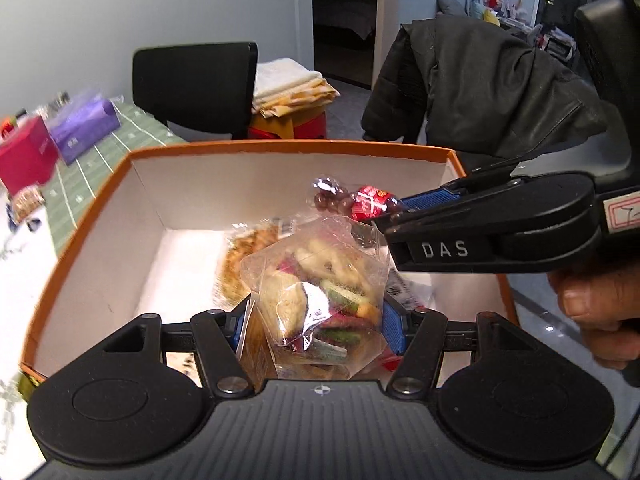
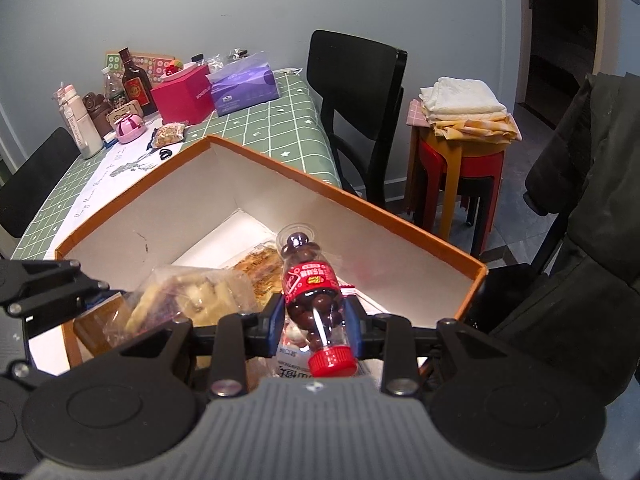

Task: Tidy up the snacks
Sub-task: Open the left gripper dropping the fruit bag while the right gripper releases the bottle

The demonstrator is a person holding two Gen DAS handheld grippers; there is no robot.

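An orange-rimmed cardboard box [image 1: 100, 188] with white inner walls stands on the table; it also shows in the right wrist view [image 2: 360, 200]. My left gripper [image 1: 316, 320] is shut on a clear bag of mixed colourful snacks [image 1: 320, 280] and holds it over the box. My right gripper [image 2: 316, 316] is shut on a small clear bottle of chocolate balls [image 2: 312, 292] with a red label and red cap, also over the box. The bottle [image 1: 360, 200] and right gripper [image 1: 404, 210] show in the left wrist view. A flat packet of biscuits [image 2: 260, 268] lies on the box floor.
A green checked tablecloth [image 2: 280, 120] carries a red box [image 2: 184, 96], a purple tissue box [image 2: 244, 88], bottles [image 2: 136, 80], a pink container [image 2: 129, 128] and a snack packet [image 2: 170, 134]. A black chair [image 2: 356, 92], stacked stools with folded cloths [image 2: 464, 128] and a dark jacket [image 1: 480, 92] stand around.
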